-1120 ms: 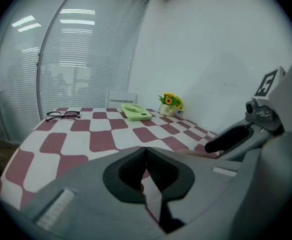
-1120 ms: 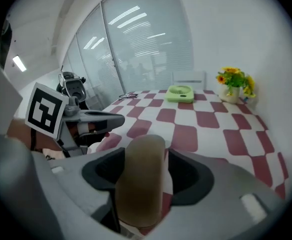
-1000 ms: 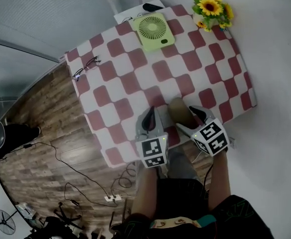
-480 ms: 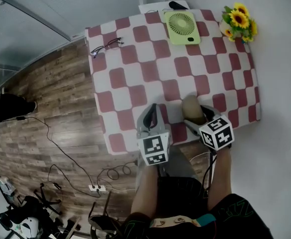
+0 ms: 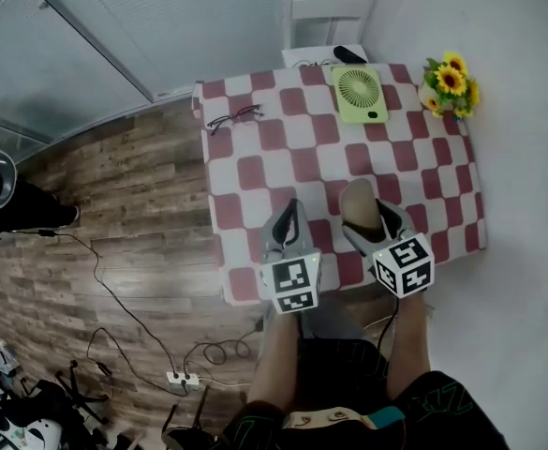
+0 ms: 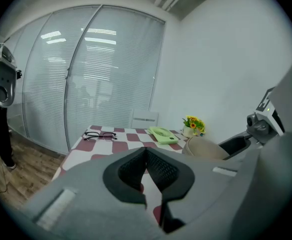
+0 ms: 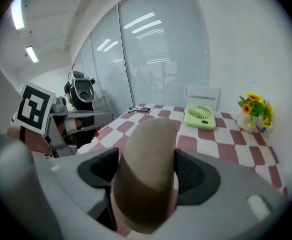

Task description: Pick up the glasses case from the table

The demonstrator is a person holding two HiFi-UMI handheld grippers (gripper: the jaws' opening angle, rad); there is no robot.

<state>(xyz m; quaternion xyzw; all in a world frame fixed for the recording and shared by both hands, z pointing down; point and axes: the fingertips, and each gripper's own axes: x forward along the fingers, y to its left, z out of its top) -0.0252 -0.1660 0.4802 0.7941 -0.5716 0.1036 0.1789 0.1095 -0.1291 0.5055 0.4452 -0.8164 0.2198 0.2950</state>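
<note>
Tan and matte, the rounded oblong glasses case (image 5: 359, 203) sits lengthwise between the dark pads of the right tongs (image 7: 146, 171). These have just been closing a little and press on both its long sides, with its far end jutting out past their tips. In the head view the case is over the near part of the red-and-white chequered worktop (image 5: 255, 172), just right of the left tongs (image 6: 146, 170), whose pads are closed together on nothing, while black-rimmed spectacles (image 5: 233, 118) lie well apart at the worktop's far left corner.
</note>
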